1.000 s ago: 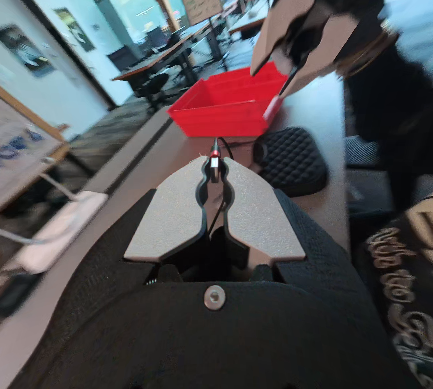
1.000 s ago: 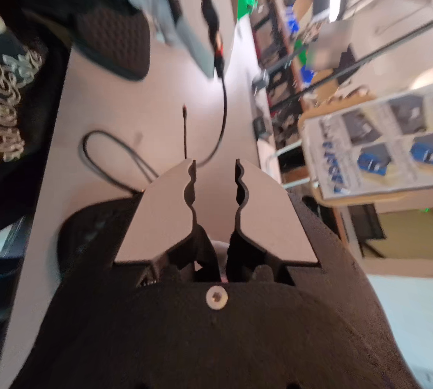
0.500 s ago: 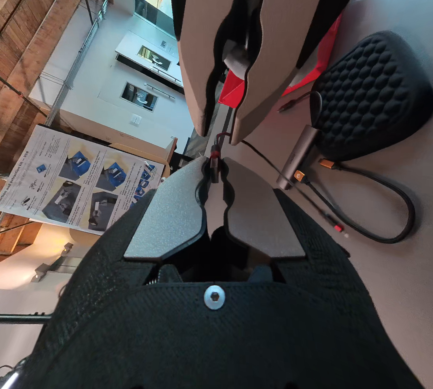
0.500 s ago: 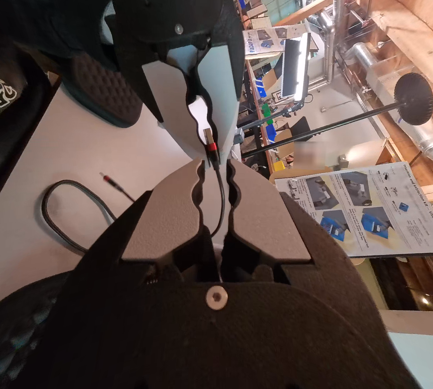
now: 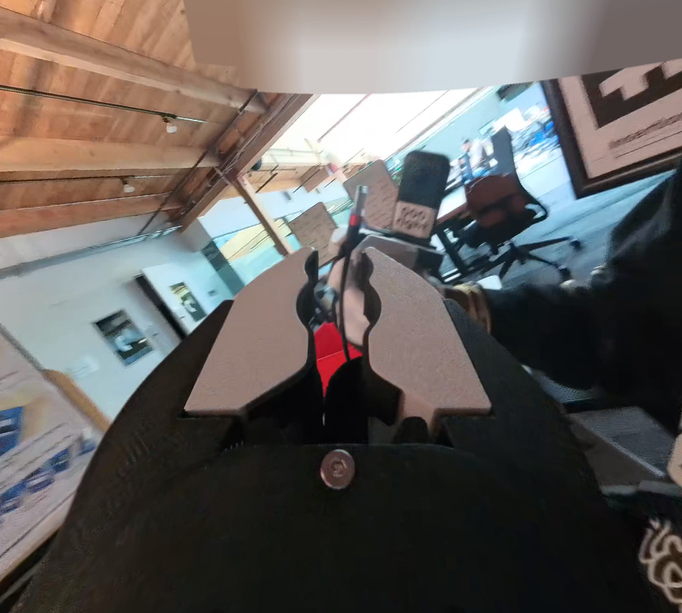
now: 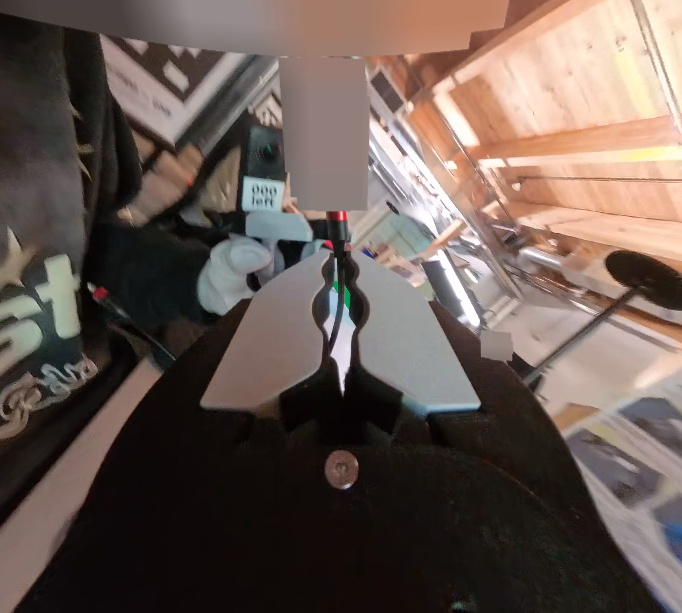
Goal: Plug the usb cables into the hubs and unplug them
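A thin black USB cable with a red-collared plug is pinched at the tips of my right gripper, plug pointing away. Its other red-tipped end hangs at the left, in front of a person's dark shirt. In the left wrist view the same plug stands just beyond my left gripper. The left gripper is open, and the cable runs loose between its fingers. The two grippers face each other, close together and lifted off the table. No hub is in view.
A red bin shows between the left fingers. A table edge lies at the lower left. A white-gloved hand holds the left gripper. An office chair and desks stand far off, with posters to the side. Both views are blurred.
The left gripper was shut on the plug and has opened. The right gripper was open and has closed on the cable behind the plug. Both have swung up away from the table.
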A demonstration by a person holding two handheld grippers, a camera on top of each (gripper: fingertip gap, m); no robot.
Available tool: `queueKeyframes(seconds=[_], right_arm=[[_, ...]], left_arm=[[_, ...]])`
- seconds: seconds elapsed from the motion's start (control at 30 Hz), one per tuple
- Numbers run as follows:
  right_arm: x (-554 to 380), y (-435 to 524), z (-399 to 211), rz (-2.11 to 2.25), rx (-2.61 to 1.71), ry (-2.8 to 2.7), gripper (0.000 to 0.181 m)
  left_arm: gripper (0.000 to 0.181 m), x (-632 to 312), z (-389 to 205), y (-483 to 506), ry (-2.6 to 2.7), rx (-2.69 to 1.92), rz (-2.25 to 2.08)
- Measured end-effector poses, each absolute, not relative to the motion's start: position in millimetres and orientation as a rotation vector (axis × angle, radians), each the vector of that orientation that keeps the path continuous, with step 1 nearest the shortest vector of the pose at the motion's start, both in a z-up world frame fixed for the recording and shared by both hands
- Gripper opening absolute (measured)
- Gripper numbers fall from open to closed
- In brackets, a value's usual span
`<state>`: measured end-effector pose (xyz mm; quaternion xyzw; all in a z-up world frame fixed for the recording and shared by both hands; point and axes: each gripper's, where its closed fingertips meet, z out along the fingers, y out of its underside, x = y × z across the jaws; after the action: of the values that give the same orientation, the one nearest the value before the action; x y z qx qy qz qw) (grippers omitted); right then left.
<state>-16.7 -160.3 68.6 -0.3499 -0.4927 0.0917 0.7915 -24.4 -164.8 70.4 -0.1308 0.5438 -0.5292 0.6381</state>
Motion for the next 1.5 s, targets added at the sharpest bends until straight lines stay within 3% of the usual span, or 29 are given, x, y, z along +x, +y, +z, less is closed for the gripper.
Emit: queueKeyframes(seconds=[0.17,0.23,0.4,0.6,0.67,0.8,0.9,1.23,1.5], right_arm=[[-24.7,-152.9,58.7,0.379,-0.732,-1.027,0.005],[-27.9,-152.0,55.2,0.383,-0.737,-1.04,0.005],[-28.3,-145.5,52.2,0.288,-0.827,-1.062,0.005],[-11.2,-129.6,62.7,0.183,-1.073,-0.947,0.023],[-16.8,-128.6,66.9,0.19,-1.128,-0.898,0.026],[-22.4,-116.4,58.3,0.078,-1.258,-0.854,0.026],[-19.0,-111.8,59.1,0.03,-1.271,-0.815,0.015],[-15.4,-107.2,53.2,-0.079,-1.309,-0.831,0.015],[-0.3,-116.6,66.1,-0.158,-1.253,-0.842,0.015]], left_arm=[[0.018,-14.5,61.8,-176.2,1.249,-0.292,-1.242],[0.008,-14.2,62.5,-172.6,1.229,-0.306,-1.218],[0.007,-16.3,62.4,-165.1,1.236,-0.31,-1.105],[0.007,-14.1,64.3,-114.7,1.115,-0.279,-0.044],[0.007,-12.5,62.8,-111.1,1.098,-0.258,0.123],[0.006,-7.6,57.7,-110.9,1.119,-0.288,0.078],[0.007,-8.0,57.1,-108.2,1.123,-0.285,0.099],[0.007,-3.6,51.9,-105.7,1.146,-0.29,0.09],[0.014,-22.5,72.9,-127.5,1.217,-0.379,-0.729]])
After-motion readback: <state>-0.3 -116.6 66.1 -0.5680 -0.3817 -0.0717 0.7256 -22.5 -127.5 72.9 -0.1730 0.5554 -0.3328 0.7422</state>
